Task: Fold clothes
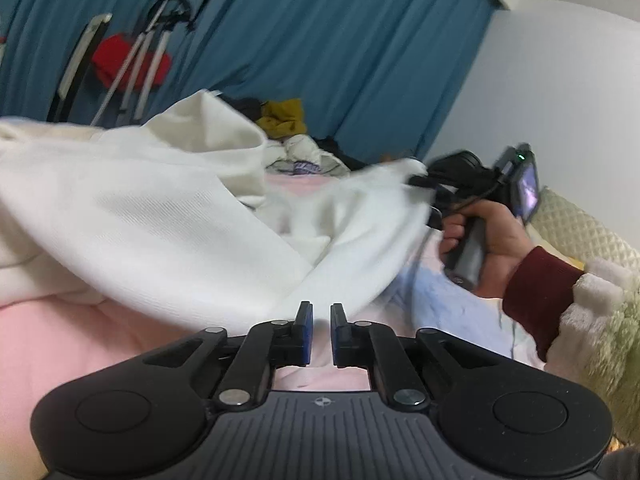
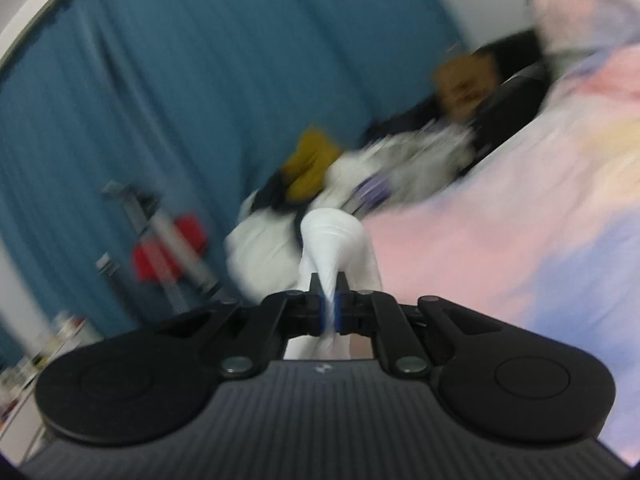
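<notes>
Two grippers, left [image 1: 321,330] and right [image 2: 330,304], one white garment [image 1: 168,216], one clothes pile [image 1: 288,140]

- Left wrist view sits low over the pink bedspread [image 1: 48,332], looking past its own gripper [image 1: 321,332] toward the blue curtain [image 1: 320,40], close to the white garment [image 1: 160,216].
- Right wrist view, blurred, is tilted and also faces the blue curtain [image 2: 160,80].
- Both views share the curtain, the bedspread [image 2: 500,200] and the mustard cloth [image 1: 282,116] [image 2: 310,164] before the curtain.
</notes>
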`<state>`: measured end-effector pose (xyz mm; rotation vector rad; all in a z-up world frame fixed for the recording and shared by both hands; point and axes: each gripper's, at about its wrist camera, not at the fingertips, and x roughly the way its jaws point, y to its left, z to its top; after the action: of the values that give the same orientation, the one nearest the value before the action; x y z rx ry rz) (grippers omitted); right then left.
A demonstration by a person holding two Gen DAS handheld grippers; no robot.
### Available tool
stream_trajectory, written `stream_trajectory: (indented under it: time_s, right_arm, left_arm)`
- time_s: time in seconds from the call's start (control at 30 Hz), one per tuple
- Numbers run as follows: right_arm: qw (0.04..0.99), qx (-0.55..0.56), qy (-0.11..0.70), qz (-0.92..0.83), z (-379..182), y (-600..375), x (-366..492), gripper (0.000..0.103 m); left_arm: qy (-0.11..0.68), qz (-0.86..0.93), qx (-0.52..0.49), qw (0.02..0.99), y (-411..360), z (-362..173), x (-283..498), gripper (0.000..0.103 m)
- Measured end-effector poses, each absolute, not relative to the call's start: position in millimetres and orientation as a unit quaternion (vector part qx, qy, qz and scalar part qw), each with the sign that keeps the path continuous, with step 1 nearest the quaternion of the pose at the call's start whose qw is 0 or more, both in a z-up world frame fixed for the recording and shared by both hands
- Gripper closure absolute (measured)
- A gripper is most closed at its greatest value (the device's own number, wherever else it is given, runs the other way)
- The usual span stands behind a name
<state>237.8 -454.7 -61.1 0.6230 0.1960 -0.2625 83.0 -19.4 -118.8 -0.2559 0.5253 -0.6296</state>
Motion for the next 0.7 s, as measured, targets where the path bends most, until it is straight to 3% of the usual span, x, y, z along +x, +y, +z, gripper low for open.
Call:
stream_trajectory:
  time_s: [0.1,0.3,0.4,0.5,0.57,0.7]
  right_arm:
    - [0.924,0.309,0.091,-0.206,-74,-494,204,0.095]
    - [0.867,0.367,0.145,-0.304,-156,-538,154,0.095]
    - [0.862,0.357,0.165,-0.319,-178,-534,152,0.095]
    - [0.869,0.344,0.162,-0.316,-171,-526,153,0.095]
    - [0.874,0.341,0.157,-0.31,-164,-524,151,0.095]
    - [0.879,0.345,0.133,-0.301,-146,-523,142,0.096]
  left_arm:
    - [0.263,-0.332,-0.117,0.898,-28,-119,78,0.083]
    - [0.289,-0.325,-0.128,0.892,-21,-121,71,0.08]
    - [0.3,-0.309,-0.139,0.892,-11,-123,68,0.073]
    - [0.31,-0.294,-0.15,0.891,-1,-124,64,0.069]
    - [0.318,-0.283,-0.158,0.891,6,-125,62,0.061]
    - [0.33,-0.255,-0.175,0.892,21,-123,57,0.058]
